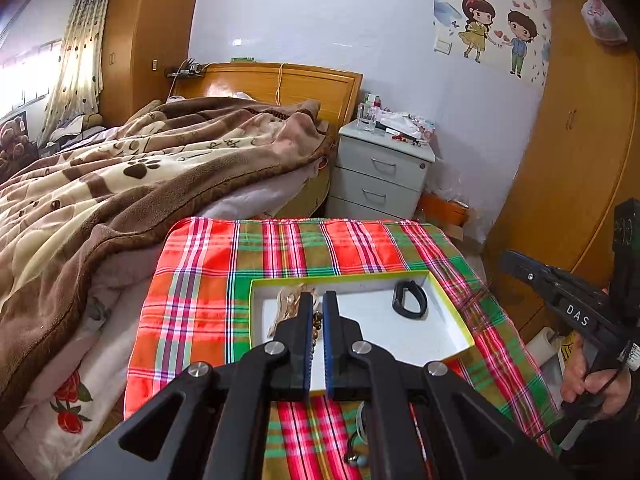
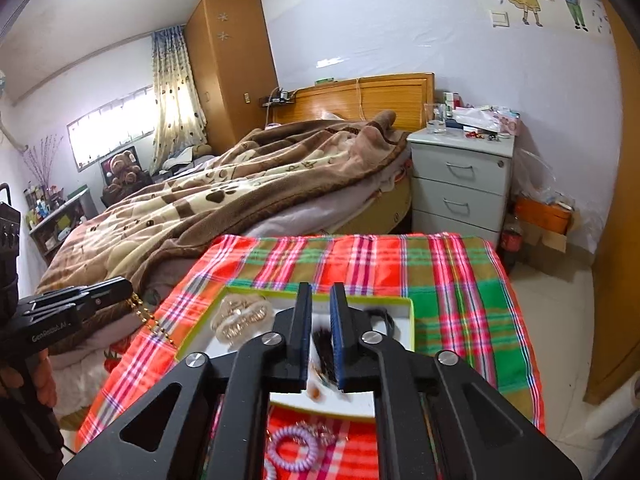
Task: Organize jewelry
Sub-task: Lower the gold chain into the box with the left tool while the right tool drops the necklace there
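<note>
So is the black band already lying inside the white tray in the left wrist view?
Yes, the black band lies on the floor of the white tray, near its far right corner.

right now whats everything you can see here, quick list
tray: 1, white with yellow rim, on the plaid cloth
plaid cloth: 1, red, green and orange, over the table
black band: 1, in tray, far right
beige hair clip: 1, in tray, left
gold chain: 1, hanging from left gripper
purple coil tie: 1, on cloth, near edge
bed: 1, brown blanket, behind
nightstand: 1, white, beside bed
left gripper: black, shut on chain
right gripper: black, over tray
</note>
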`<state>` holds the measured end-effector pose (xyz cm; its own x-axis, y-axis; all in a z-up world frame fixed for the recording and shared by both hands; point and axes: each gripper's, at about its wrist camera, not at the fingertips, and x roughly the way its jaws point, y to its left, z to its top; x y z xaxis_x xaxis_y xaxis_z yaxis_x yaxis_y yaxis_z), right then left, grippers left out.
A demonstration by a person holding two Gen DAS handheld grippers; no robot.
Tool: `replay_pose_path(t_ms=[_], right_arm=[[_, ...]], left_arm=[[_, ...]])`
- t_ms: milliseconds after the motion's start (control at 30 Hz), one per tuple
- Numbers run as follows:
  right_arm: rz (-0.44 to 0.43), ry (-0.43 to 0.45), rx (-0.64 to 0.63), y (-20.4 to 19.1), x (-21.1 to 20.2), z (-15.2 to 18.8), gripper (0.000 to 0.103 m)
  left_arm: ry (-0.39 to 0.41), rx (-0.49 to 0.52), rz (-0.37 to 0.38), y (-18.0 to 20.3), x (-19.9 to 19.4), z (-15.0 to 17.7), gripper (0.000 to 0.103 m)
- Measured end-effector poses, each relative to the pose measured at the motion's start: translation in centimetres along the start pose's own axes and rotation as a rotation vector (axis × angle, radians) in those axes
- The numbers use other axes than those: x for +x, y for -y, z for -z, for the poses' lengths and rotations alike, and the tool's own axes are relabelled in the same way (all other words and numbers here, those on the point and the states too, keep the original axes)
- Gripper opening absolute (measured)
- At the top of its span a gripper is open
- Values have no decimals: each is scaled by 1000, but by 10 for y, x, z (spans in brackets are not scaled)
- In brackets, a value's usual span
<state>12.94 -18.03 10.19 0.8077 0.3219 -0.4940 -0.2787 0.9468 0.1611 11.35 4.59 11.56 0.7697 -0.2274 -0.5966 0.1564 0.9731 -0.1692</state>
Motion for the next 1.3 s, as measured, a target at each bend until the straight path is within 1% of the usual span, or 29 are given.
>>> replay_pose_path(t_ms=[100,233,267,367,433,467,500,533,567,633,667,800,867,933,967,1000,1033,1167,1267,1300], right_arm=[[6,-9,-4,2,7,-5,6],[-9,-32,-2,9,14,-7,6],[-26,-55,1,12,19,-5,6],[-125,-199,21,23,48,8,6],[-120,-277,12,26,66,22,7],[-122,-295,6,27,71,28,7],[-136,-314,2,27,75,33,12],[-156,-343,-5,28,81,39,20],[-161,-363,-14,28,86,44,24],[-142,-406,-46,26,92,52,41],[-131,-421,-66,25,95,55,42],[-111,-479,-150,18,105,65,42],[-58,-503,-182,16,112,68,42],[-26,-513,-208,13,117,71,42],[-12,-513,-219,12,117,72,40],[-2,-514,-233,11,117,73,30],[6,-515,-240,11,118,73,27],[19,-502,-241,12,118,69,23],[31,-472,-232,12,113,61,19],[21,-453,-216,13,110,56,18]], left_arm=[[9,-5,8,0,3,-5,5],[5,-4,7,-1,10,-7,5],[3,-9,8,-2,13,-7,5],[-12,-12,14,-2,22,-7,5],[-10,-6,20,0,25,-8,5],[-13,-8,22,0,27,-8,5],[-13,-14,22,-1,29,-9,5],[-12,-19,21,-2,30,-9,5],[-12,-21,21,-2,30,-9,5],[-11,-22,23,-2,31,-9,5],[-13,-22,25,-3,32,-9,5],[-35,-35,19,-7,41,-4,5],[-50,-50,24,-10,46,0,5],[-62,-50,23,-10,49,3,5],[-67,-52,22,-11,50,3,5],[-71,-53,22,-12,51,4,5],[-72,-57,22,-13,52,4,5],[-75,-61,26,-16,54,5,5],[-79,-64,30,-17,56,5,5],[-79,-67,31,-18,56,4,5]])
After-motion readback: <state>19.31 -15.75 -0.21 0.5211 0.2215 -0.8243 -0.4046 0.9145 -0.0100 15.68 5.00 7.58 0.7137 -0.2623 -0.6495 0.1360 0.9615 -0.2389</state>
